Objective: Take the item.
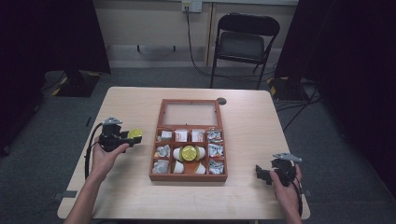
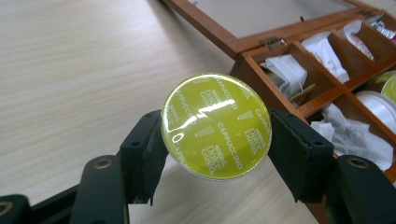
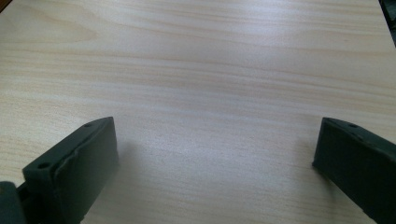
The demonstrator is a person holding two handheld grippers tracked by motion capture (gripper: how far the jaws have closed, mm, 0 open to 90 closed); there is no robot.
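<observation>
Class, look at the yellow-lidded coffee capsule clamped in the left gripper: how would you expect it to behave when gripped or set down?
The coffee capsule looks rigid, keeping its round shape between the left gripper pads. Its glossy foil lid may be slippery and probably dents easily. Set on its side, it would likely roll.

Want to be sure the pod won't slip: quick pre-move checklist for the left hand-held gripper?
1. Grip: left hand-held gripper clamps the pod by its rim on both sides: ok.
2. Pod foil intact: ok.
3. Box lid open: ok.
4. Free slot for the pod: cannot tell; the middle one already holds a pod.
5. Right hand-held gripper open, resting clear of the box: ok.
</observation>
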